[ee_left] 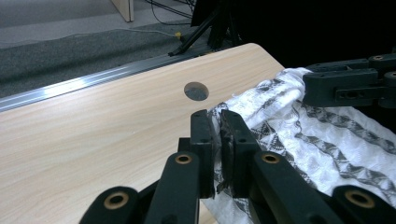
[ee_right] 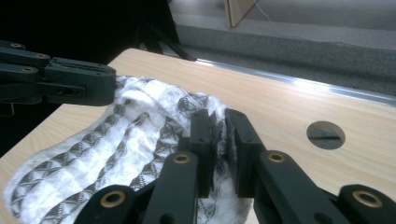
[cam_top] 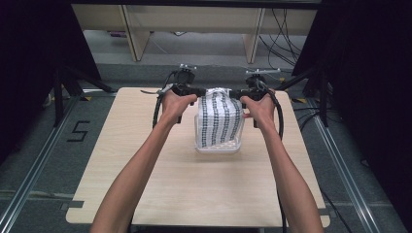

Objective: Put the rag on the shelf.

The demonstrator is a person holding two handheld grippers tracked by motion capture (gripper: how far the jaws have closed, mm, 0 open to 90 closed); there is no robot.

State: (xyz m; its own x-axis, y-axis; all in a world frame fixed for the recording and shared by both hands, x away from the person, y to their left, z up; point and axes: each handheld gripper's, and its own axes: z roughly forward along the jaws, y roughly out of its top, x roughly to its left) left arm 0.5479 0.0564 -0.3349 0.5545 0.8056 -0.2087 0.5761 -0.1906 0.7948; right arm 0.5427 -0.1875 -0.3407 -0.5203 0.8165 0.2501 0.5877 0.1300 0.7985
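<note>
A white cloth patterned with dark stripes hangs stretched between the two grippers above the middle of the wooden counter, draping over a clear container. The left gripper has its fingers clamped on one top edge, the right gripper on the other.

Even overhead light keeps my pale wooden tabletop bright, with faint shadows beneath my forearms. Black curtains at both sides swallow detail. My gripper views are soft, their backgrounds blurred, a glint on the aluminium floor rail.
</note>
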